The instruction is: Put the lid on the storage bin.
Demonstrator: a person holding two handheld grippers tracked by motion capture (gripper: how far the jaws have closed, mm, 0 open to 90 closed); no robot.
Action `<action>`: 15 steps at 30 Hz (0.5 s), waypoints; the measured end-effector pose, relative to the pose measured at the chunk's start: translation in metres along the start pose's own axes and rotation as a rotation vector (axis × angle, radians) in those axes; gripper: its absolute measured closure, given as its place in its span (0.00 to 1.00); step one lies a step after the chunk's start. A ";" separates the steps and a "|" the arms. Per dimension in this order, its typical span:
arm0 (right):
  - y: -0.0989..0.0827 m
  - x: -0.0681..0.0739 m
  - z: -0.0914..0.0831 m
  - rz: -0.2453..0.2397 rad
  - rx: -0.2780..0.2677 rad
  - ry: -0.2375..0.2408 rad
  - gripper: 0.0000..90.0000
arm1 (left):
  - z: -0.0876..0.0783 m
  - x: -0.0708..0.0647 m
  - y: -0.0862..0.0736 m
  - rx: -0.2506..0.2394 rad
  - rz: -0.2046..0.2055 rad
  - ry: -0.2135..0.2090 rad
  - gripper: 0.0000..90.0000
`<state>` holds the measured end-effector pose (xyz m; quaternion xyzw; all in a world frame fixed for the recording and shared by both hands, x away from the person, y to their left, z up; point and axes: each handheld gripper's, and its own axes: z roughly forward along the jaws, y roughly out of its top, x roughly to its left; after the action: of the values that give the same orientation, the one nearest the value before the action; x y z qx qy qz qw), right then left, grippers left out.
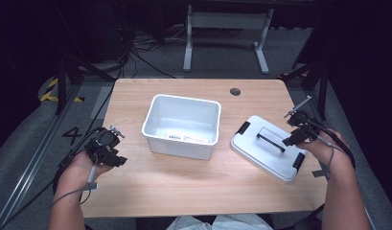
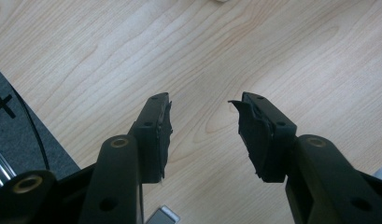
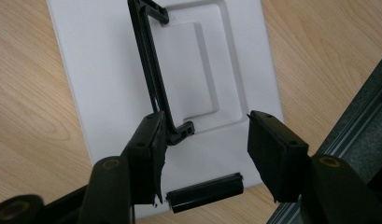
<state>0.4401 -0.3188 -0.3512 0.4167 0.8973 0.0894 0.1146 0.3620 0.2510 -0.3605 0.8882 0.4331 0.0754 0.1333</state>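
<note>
The white lid [image 1: 268, 147] lies flat on the worktop [image 1: 193, 182], at 3 o'clock from the white tub [image 1: 181, 125]. The right gripper [image 3: 205, 140] hangs over the lid's black handle [image 3: 153, 74], jaws wide apart and holding nothing. The left gripper [image 2: 202, 130] is at 9 o'clock from the tub, jaws apart over bare wood.

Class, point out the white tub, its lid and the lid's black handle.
white tub [image 1: 161, 136], high view, front rim.
lid [image 1: 253, 148], high view, bare top.
black handle [image 3: 149, 56], right gripper view, bar's middle.
</note>
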 end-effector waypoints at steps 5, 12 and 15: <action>0.003 0.005 -0.005 -0.013 -0.035 -0.013 0.53 | -0.002 -0.003 0.001 -0.007 0.010 0.013 0.60; 0.008 0.015 -0.007 -0.057 -0.068 -0.002 0.53 | -0.004 -0.005 0.003 -0.018 0.020 0.022 0.59; 0.011 0.017 -0.002 -0.065 -0.062 0.019 0.53 | -0.003 -0.007 0.004 -0.017 0.024 0.020 0.59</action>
<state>0.4363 -0.2987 -0.3484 0.3826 0.9083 0.1174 0.1220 0.3599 0.2436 -0.3561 0.8915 0.4228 0.0894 0.1356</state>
